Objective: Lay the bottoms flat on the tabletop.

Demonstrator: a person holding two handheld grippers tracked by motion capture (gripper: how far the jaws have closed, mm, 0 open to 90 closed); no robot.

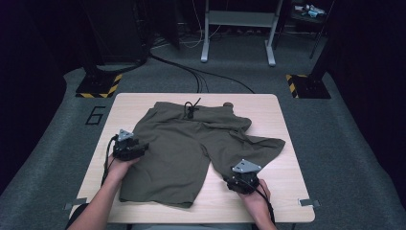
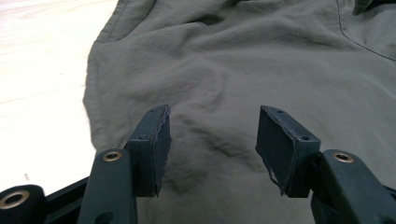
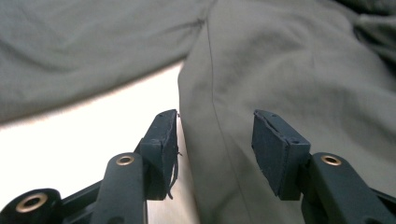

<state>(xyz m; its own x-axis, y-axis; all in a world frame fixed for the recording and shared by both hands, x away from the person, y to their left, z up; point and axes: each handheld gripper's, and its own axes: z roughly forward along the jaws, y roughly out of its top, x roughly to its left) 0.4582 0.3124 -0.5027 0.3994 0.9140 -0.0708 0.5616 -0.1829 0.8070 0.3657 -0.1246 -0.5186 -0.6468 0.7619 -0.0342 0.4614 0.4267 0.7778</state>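
Observation:
A pair of olive-green shorts [image 1: 186, 143] lies spread on the light wooden table [image 1: 282, 191], waistband and dark drawstring [image 1: 191, 109] at the far side. My left gripper [image 1: 136, 148] sits at the left edge of the left leg; in the left gripper view its jaws [image 2: 212, 140] stand open over wrinkled cloth [image 2: 233, 70] with nothing pinched. My right gripper [image 1: 239, 177] is at the hem of the right leg [image 1: 253, 146]; in the right gripper view it [image 3: 215, 142] stands open, straddling the cloth's edge [image 3: 243, 93] beside bare table [image 3: 70, 154].
Beyond the table lie grey carpet, black cables [image 1: 191, 72], a metal frame's legs [image 1: 239, 33] and two yellow-and-black striped bases [image 1: 98, 86] [image 1: 306, 84]. Tape marks [image 1: 306, 202] sit near the table's front corners. Bare wood runs along the front edge.

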